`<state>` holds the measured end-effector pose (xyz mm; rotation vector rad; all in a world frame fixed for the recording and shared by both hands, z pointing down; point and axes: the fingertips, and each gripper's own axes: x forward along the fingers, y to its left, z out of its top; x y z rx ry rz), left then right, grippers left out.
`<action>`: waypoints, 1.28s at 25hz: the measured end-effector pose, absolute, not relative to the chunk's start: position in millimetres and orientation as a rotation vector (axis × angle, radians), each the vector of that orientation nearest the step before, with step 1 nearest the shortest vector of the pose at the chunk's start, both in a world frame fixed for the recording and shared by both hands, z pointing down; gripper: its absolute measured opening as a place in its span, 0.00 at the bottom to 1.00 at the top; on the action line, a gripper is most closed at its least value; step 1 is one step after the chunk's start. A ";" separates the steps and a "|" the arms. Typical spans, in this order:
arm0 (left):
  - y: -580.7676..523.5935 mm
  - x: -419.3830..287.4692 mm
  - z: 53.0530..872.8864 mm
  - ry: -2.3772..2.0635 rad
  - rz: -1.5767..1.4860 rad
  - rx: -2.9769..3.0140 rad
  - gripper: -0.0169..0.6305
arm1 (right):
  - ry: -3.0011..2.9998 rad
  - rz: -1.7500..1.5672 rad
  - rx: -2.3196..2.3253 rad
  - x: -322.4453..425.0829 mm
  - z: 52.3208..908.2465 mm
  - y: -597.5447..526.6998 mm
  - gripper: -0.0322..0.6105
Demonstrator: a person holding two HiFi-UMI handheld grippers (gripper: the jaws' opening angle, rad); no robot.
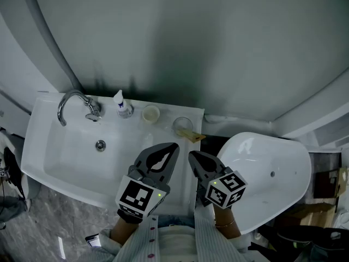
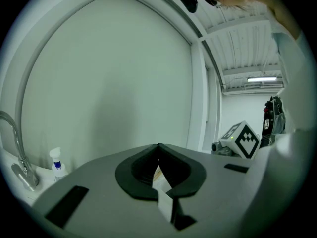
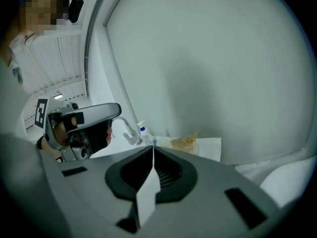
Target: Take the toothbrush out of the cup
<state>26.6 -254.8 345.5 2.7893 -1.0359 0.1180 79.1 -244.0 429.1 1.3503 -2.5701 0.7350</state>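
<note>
**Both tools clenched, cup waiting just ahead**

Both tools are hovering over the near rim of the sink (image 1: 46, 156), and neither is gripping anything. The left tool (image 2: 158, 146) is showing its jaws pressed tip to tip, and the right tool (image 3: 152, 144) is sitting clenched and empty too.

Just beyond the right tool's tip, the clear cup (image 1: 182, 125) is standing on the sink's back ledge. The brownish toothbrush (image 1: 192, 136) is leaning out over the cup's rim toward that tool. Farther ahead of the left tool, a small cream cup (image 1: 150, 113), a pump bottle (image 1: 123, 106) and the faucet (image 1: 73, 102) are lining the ledge.

Here's the danger: going in clenched would be shoving the cup, not grasping. It is sitting near the ledge's end, beside the toilet (image 1: 267, 173), so a nudge could topple it. A pinch on that thin handle could also slip, or drag the cup along.
</note>
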 end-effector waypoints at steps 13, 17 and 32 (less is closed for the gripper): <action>-276.3 30.7 369.1 -0.977 0.153 2.752 0.05 | -2.507 0.797 1.385 86.6 454.6 -263.2 0.09; -282.7 28.9 376.7 -0.982 0.159 2.732 0.05 | -2.492 0.814 1.389 85.6 465.2 -268.4 0.16; -304.4 27.8 405.0 -0.962 0.206 2.692 0.05 | -2.401 0.679 1.505 95.2 502.9 -296.8 0.38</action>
